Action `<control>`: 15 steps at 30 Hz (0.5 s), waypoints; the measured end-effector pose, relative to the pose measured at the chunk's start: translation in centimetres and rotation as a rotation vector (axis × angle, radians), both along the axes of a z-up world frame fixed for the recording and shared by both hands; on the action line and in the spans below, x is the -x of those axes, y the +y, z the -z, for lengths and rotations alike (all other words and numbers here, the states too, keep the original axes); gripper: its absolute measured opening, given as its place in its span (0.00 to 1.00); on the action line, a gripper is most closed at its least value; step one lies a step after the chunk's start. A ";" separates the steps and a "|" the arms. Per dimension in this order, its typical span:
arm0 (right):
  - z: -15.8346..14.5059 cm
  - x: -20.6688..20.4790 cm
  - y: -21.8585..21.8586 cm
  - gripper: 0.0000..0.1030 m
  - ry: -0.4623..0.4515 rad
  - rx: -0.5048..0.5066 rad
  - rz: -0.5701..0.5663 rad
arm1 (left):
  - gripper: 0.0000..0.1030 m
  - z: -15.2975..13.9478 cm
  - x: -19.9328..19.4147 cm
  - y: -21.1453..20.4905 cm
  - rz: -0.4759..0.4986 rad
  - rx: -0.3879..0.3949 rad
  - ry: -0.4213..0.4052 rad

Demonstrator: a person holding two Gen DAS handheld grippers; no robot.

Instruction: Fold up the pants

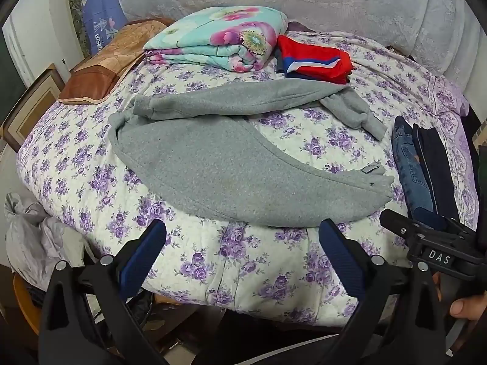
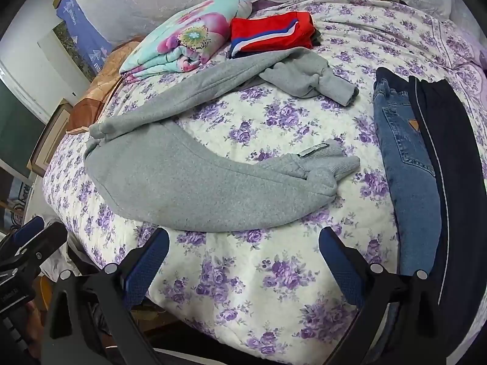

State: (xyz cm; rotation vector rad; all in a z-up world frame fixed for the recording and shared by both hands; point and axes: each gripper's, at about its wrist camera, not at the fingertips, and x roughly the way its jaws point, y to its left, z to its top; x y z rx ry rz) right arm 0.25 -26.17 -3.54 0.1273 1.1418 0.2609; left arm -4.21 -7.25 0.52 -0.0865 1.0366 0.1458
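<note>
Grey fleece pants [image 1: 231,170] [image 2: 182,182] lie spread on the bed in a V, both legs running to the right with cuffed ends [image 2: 331,164]. The waist end sits at the left [image 1: 121,127]. My left gripper [image 1: 243,237] hovers open just in front of the near leg's lower edge, nothing between its blue pads [image 1: 143,255]. My right gripper [image 2: 243,243] is likewise open over the floral bedspread, just short of the same leg. The right gripper [image 1: 426,237] also shows at the right of the left wrist view, held by a hand [image 1: 462,304].
A floral quilt [image 1: 219,39] and red folded garment [image 1: 313,57] lie at the back of the bed. Blue jeans [image 2: 408,164] and dark pants [image 2: 456,182] lie along the right. A brown pillow [image 1: 103,67] sits back left. The bed's front edge [image 1: 243,310] drops to clutter below.
</note>
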 end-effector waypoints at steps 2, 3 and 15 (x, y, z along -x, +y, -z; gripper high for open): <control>0.1 0.0 0.0 0.96 0.004 0.000 0.001 | 0.95 0.0 0.0 0.0 0.000 0.001 -0.001; 0.1 -0.1 0.0 0.96 0.004 -0.001 0.000 | 0.95 0.0 0.0 0.0 0.000 0.001 -0.001; 0.3 -0.5 0.3 0.96 0.005 0.002 0.007 | 0.95 0.0 0.1 0.1 0.013 0.003 0.000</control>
